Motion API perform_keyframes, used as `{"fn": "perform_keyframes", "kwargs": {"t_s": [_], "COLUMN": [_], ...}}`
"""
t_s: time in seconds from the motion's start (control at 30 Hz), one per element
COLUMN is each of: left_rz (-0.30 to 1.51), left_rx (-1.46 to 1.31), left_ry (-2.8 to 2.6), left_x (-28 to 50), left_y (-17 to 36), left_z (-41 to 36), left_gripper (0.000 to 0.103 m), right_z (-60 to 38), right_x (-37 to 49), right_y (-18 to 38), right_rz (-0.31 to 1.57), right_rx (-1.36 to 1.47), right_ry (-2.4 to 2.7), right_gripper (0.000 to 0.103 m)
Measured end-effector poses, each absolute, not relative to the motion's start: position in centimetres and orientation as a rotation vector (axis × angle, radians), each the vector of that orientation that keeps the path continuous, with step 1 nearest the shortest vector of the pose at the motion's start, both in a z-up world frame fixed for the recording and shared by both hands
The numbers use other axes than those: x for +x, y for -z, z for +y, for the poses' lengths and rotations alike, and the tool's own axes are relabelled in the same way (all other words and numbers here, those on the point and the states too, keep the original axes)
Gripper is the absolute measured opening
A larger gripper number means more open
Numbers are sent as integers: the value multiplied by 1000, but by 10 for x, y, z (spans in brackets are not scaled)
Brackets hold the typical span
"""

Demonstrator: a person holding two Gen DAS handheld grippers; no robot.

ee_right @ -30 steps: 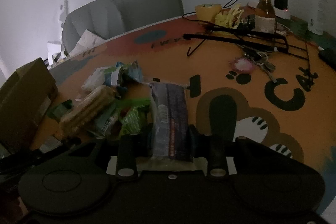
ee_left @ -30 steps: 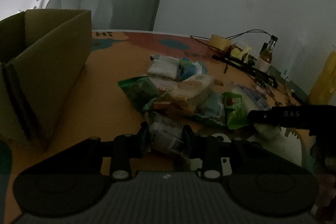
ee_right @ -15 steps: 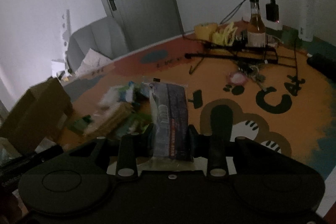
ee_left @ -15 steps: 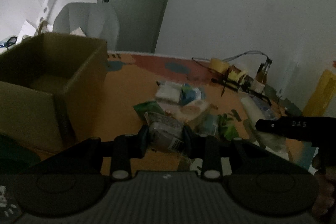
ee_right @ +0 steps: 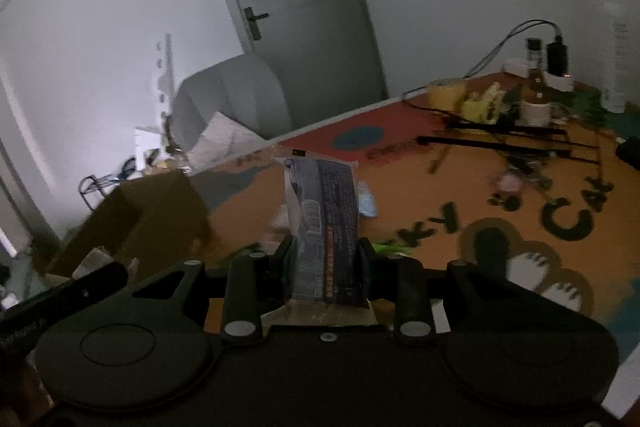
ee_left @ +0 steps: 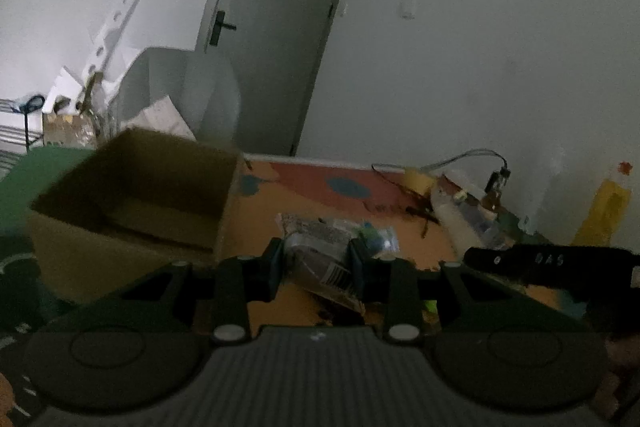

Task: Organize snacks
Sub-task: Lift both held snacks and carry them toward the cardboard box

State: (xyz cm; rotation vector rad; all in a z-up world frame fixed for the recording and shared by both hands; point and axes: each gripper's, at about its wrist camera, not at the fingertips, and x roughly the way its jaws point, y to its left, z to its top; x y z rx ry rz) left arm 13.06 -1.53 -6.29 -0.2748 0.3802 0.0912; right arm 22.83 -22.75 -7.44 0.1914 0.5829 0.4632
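My left tool (ee_left: 316, 263) clenches a snack packet (ee_left: 320, 259), my right tool (ee_right: 325, 267) a dark packet (ee_right: 324, 227); either could slip before reaching the box (ee_left: 132, 195).

Grey door (ee_left: 280, 39) shut, grey chair (ee_right: 236, 99) nr mat, bottle (ee_right: 536, 83) + tape roll (ee_right: 444, 93) far edge.

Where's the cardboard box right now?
The cardboard box sits open at the left of the left wrist view, on the orange mat's edge, below the grey chair. In the right wrist view it is also left, beyond the dark snack packet.
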Motion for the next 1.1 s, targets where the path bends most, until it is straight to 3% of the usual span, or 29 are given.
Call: {"fn": "perform_keyframes", "kwargs": {"t_s": [0.47, 1.1], "left_rz": [324, 373], "left_rx": [-300, -338], "left_ry": [-160, -181], "left_x": [119, 136], "left_y": [36, 40], "left_z": [38, 112], "left_gripper": [33, 33], "right_z": [-164, -92], "right_x": [220, 234], "right_y": [49, 47], "right_rz": [551, 570], "right_rx": [193, 199], "right_ry": [-573, -609], "right_gripper": [30, 30]}}
